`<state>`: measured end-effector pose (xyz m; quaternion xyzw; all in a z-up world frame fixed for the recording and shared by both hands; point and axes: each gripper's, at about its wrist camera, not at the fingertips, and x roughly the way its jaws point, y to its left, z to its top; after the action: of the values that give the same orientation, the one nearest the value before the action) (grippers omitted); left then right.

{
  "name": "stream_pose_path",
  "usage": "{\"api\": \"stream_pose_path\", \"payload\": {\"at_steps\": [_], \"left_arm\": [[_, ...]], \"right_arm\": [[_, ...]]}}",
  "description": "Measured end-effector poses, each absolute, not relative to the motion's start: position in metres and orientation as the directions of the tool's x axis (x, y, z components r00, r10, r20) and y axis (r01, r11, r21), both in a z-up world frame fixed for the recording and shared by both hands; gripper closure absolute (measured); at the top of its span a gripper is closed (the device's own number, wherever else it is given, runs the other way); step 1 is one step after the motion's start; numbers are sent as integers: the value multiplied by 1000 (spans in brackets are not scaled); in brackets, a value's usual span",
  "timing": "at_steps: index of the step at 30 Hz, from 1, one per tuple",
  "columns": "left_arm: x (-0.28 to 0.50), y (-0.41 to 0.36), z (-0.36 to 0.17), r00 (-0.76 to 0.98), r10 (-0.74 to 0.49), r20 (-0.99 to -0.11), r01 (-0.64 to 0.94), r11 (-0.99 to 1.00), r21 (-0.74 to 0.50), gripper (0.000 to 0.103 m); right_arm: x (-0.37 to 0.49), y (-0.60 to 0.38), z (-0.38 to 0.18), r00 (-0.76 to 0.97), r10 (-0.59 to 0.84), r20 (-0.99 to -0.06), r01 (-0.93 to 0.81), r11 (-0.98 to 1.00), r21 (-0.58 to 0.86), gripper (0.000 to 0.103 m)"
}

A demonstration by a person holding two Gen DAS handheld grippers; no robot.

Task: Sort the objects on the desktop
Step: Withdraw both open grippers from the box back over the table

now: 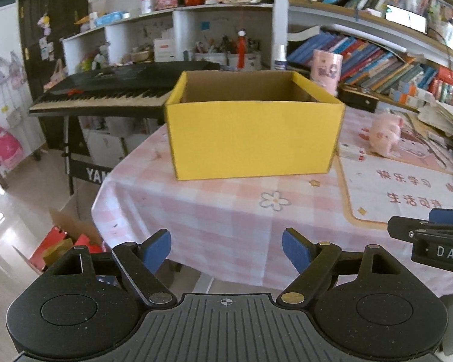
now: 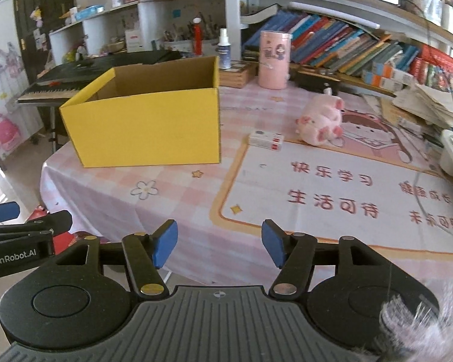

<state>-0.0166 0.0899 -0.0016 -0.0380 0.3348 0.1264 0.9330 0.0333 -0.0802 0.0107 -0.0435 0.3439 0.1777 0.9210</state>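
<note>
A big yellow cardboard box (image 2: 145, 126) with an open top sits on the surface, which is covered by a pink checked cloth (image 2: 172, 199). No things show inside the part of the box that can be seen. To the right of the box lies a small white and red flat packet (image 2: 266, 140), near the box but not touching it. Just beside the packet, a bit further right, lies a soft pink pig toy (image 2: 321, 120) on its side. The packet and the pig rest at the far edge of a large white mat with an orange border and red writing (image 2: 332, 193). A tall pink round tin (image 2: 274, 59) stands further back, near a row of leaning books (image 2: 341, 46). Behind the box is a black keyboard piano (image 1: 105, 90). The left gripper (image 1: 226, 249) hangs over the near edge of the surface, pointing at the box, and its blue fingers (image 1: 157, 249) are wide apart with nothing between them. The right gripper (image 2: 220, 244) hangs close beside it, over the near edge of the mat, and its blue fingers (image 2: 165, 244) are wide apart too and hold nothing.
</note>
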Motion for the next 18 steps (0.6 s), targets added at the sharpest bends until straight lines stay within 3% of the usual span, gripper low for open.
{"api": "stream_pose_path", "payload": {"at_steps": [18], "left_arm": [[7, 56, -2, 776, 66, -628, -89, 996, -5, 20]], "right_arm": [[26, -117, 10, 739, 185, -648, -219, 975, 29, 42]]}}
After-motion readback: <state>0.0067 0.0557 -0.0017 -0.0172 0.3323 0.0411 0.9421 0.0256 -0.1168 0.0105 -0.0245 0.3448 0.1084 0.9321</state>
